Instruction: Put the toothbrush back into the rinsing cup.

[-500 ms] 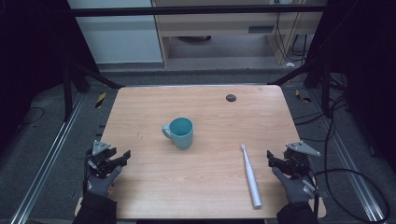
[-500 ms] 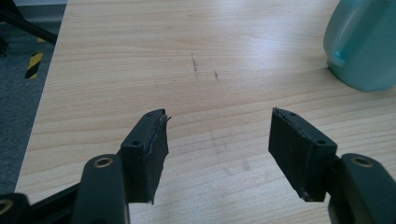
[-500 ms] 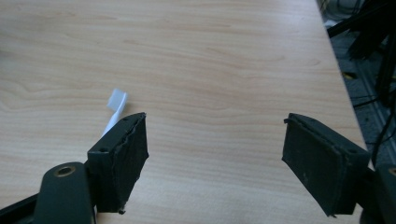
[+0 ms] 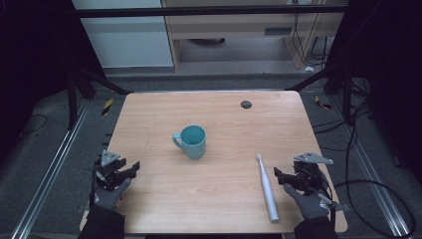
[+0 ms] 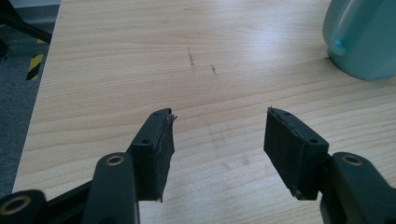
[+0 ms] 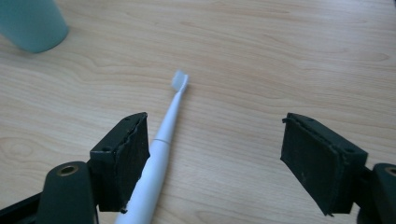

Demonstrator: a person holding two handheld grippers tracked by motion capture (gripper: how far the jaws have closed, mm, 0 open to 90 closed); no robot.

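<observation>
Nearby, toothbrush [image 6: 161, 140] beside right claw [image 6: 224, 149] — gaping

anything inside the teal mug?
From the high view, the teal mug stands upright on the table and its upper inner wall looks bare. Its near wall hides the bottom, so nothing small there can be ruled out. The toothbrush lies outside it.

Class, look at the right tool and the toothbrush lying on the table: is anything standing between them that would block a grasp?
Nothing visible does. The right tool is open, with the toothbrush lying flat just beside its left jaw, bare table all around. The cup stands well off toward the table's middle, not between them.
</observation>
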